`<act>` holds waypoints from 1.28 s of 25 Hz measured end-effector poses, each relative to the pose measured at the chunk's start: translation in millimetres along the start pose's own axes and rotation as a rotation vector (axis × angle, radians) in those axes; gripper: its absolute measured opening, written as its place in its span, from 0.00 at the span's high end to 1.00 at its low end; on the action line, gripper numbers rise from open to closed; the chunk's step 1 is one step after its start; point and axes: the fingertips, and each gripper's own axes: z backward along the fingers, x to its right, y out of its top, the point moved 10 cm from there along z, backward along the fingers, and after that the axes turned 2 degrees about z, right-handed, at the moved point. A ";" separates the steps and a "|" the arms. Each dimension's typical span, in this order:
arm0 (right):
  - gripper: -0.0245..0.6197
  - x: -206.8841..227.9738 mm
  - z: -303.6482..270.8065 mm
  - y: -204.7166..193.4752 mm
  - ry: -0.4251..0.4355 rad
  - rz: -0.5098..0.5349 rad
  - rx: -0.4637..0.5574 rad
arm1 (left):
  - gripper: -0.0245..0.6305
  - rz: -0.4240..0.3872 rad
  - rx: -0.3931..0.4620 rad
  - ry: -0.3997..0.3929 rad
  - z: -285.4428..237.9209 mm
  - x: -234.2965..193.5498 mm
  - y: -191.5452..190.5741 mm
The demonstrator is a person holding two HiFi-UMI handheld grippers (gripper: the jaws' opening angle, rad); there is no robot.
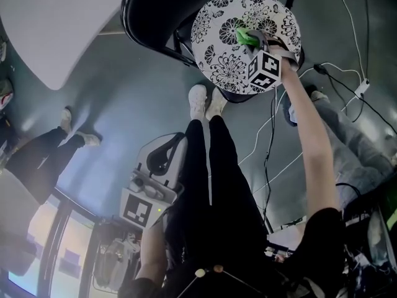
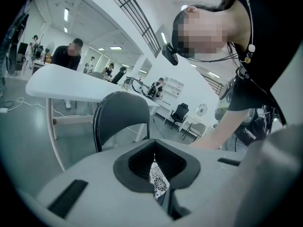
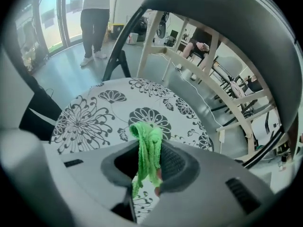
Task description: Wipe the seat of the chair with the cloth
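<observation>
The chair has a round seat (image 1: 223, 48) with a white cushion printed in black flowers, and a dark backrest (image 1: 149, 17). My right gripper (image 1: 251, 39) hovers over the seat's right part, shut on a bright green cloth (image 1: 247, 37). In the right gripper view the cloth (image 3: 147, 148) hangs bunched between the jaws above the flowered seat (image 3: 94, 122). My left gripper (image 1: 162, 160) is held low beside my legs, away from the chair, and it is shut with nothing in it. The left gripper view shows the backrest (image 2: 120, 117) beyond the closed left gripper (image 2: 155, 167).
A white table (image 1: 56, 23) stands left of the chair. Cables (image 1: 347, 85) trail over the grey floor at right. Another person's legs (image 1: 43, 154) are at the left, and one sits at right (image 1: 347, 135). My own feet (image 1: 206, 101) are just in front of the seat.
</observation>
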 end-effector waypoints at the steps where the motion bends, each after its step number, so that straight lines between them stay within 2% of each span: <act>1: 0.81 -9.9 4.0 -0.2 0.014 -0.003 0.008 | 0.96 0.001 0.000 0.001 0.1 -0.1 0.2; 6: 0.81 -59.9 16.9 -1.1 0.084 0.012 0.031 | 0.96 0.007 0.011 -0.002 -3.0 0.3 2.1; 11: 0.81 -85.7 29.3 -1.2 0.172 -0.049 0.057 | 0.96 0.016 0.022 -0.012 -7.4 3.7 2.0; 19: 0.81 -132.6 49.4 4.6 0.316 -0.024 0.095 | 0.96 0.020 0.026 -0.019 -8.1 10.0 1.2; 25: 0.81 -143.8 57.1 5.9 0.321 -0.006 0.108 | 0.96 0.022 0.024 -0.016 -6.8 11.3 0.2; 32: 0.81 -109.7 56.4 0.4 0.254 -0.005 0.100 | 0.96 0.021 0.031 -0.019 -7.6 13.4 2.2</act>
